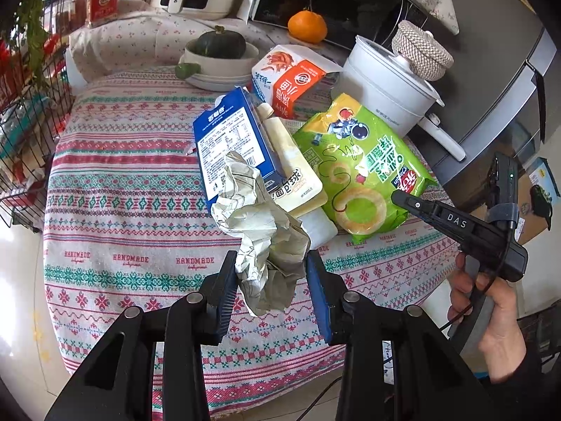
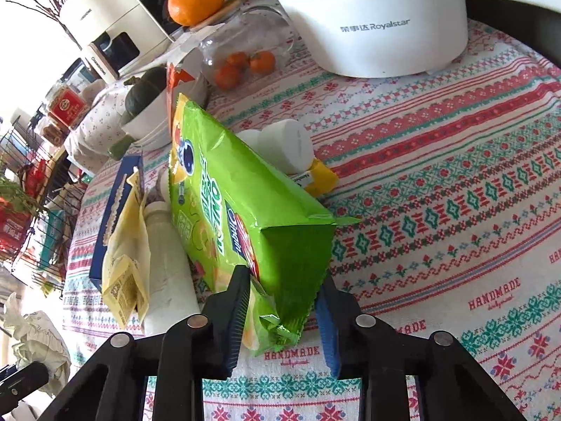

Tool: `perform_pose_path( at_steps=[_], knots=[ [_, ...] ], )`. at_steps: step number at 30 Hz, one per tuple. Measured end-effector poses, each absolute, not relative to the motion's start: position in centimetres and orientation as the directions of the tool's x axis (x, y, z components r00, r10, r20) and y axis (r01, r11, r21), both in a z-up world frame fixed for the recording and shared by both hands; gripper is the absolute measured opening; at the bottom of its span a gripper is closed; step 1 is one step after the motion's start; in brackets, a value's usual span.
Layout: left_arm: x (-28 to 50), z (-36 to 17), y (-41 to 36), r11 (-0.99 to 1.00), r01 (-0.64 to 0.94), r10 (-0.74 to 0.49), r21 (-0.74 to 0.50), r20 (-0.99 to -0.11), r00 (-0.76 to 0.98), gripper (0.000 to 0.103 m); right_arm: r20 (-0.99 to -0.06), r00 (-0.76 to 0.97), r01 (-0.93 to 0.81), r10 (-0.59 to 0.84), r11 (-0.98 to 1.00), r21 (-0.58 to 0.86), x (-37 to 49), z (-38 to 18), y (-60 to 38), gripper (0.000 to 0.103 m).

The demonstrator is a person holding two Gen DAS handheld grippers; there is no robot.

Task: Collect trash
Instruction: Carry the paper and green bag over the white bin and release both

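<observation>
Both hand-held grippers loaded, crumpled paper [image 1: 263,231] left, green snack bag [image 2: 245,210] right

Green snack bag [image 2: 245,217]; blue-and-white carton [image 1: 231,147]; tablecloth [image 1: 115,189] striped red, green and white; orange tangerine [image 1: 307,27].

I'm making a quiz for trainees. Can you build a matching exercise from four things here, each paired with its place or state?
Things:
1. crumpled paper
2. green snack bag
3. mandarin
4. squash

Places:
A. in a white bowl
B. between the right gripper's fingers
C. by the oven door at the back
D. held in the left gripper

Pairs: 1-D, 2-B, 3-C, 4-A
</observation>
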State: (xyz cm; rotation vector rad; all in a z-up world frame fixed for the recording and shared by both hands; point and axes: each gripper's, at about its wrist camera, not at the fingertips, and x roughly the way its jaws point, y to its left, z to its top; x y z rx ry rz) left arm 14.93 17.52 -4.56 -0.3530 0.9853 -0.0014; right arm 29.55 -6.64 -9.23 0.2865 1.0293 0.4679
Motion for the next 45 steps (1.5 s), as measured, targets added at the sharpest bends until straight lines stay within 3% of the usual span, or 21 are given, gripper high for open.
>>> perform_pose_path(
  at_steps=[5,14,25,37,45],
  knots=[
    [14.6,-4.0,16.4,0.943,-0.136,-0.175,-0.303,-0.802,0.571,0.04,-0.73,0.438,-0.289,0.525,0.851,0.439,28.0,-7.4,-6.7,0.016],
    [13.8,-2.7,12.1,0.947,-0.051,-0.228,-0.317,-0.774,0.591,0.04,-0.675,0.504,-0.337,0.539,0.842,0.421,23.7,-2.2,-10.1,0.014],
    [13.1,-3.0,3.9,0.961,0.118,-0.271,-0.249,-0.782,0.561,0.04,-0.62,0.595,-0.306,0.512,0.857,0.414,18.0,1.6,-18.9,0.014],
    [12.6,-5.4,-8.3,0.907,0.381,-0.359,-0.177,-0.797,0.486,0.041,-0.672,0.641,-0.147,0.371,0.919,0.367,12.2,0.6,-28.3,0.015],
    [12.7,-9.5,-15.1,0.857,0.499,-0.363,-0.128,-0.837,0.409,0.041,-0.79,0.545,0.022,0.279,0.938,0.347,9.4,-3.2,-32.8,0.015]
  ],
)
